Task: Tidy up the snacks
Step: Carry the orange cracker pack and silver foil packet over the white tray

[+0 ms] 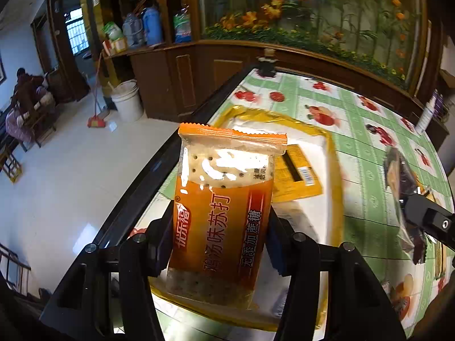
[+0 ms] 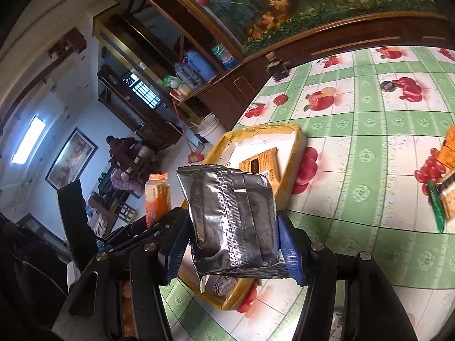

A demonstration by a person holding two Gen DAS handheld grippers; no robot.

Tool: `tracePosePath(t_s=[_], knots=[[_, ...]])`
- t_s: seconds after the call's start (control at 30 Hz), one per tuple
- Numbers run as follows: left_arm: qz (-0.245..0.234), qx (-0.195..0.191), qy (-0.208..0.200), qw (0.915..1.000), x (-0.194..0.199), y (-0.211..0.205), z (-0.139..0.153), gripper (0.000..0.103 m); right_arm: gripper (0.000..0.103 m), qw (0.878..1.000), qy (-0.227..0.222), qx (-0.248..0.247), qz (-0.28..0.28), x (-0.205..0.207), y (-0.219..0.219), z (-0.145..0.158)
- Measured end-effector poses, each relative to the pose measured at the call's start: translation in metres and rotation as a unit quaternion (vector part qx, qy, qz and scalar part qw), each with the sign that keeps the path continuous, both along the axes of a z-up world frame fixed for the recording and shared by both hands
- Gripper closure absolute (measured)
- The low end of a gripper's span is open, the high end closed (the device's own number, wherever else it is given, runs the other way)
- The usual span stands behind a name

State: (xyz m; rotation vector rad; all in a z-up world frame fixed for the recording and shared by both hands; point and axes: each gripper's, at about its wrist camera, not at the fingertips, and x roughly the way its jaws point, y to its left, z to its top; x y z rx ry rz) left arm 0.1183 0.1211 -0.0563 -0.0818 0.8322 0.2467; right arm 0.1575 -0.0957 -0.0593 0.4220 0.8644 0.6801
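Observation:
My left gripper (image 1: pixel 220 247) is shut on an orange soda-cracker packet (image 1: pixel 224 207), held upright above the near end of a gold-rimmed white tray (image 1: pixel 330 142). A yellow snack packet (image 1: pixel 298 173) lies flat in that tray. My right gripper (image 2: pixel 231 253) is shut on a silver foil snack packet (image 2: pixel 233 221), held over the tray's (image 2: pixel 295 139) near corner, where the yellow packet (image 2: pixel 263 164) also shows. The orange packet (image 2: pixel 156 199) and the left gripper appear at the left of the right wrist view. The right gripper's dark packet (image 1: pixel 403 187) shows at the right edge of the left wrist view.
The table (image 1: pixel 355 130) wears a green and white fruit-print cloth (image 2: pixel 369 170). More snack packets (image 2: pixel 446 176) lie at its right side. A small dark jar (image 2: pixel 277 69) stands at the far edge by a wooden cabinet. A person sits far off across the tiled floor.

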Motion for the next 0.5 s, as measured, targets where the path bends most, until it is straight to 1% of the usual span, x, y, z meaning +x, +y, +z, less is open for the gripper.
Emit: tracePosePath(t_s=[0.1, 0.2, 0.37, 0.5], knots=[[0.006, -0.005, 0.008, 0.9999, 0.005, 0.009, -0.005, 0.049, 0.043, 1.0, 0.002, -0.004, 0.001, 0.005, 0.008, -0.002], [0.0, -0.009, 0.013, 0.9999, 0.012, 0.01, -0.008, 0.049, 0.043, 1.0, 0.0, -0.012, 0.006, 0.014, 0.02, -0.001], [-0.021, -0.002, 0.019, 0.9996, 0.037, 0.002, -0.013, 0.049, 0.043, 0.999, -0.006, -0.03, 0.011, 0.031, 0.041, -0.002], [-0.023, 0.009, 0.034, 0.9991, 0.055, -0.001, -0.019, 0.049, 0.043, 0.999, -0.011, -0.052, 0.009, 0.048, 0.052, -0.006]])
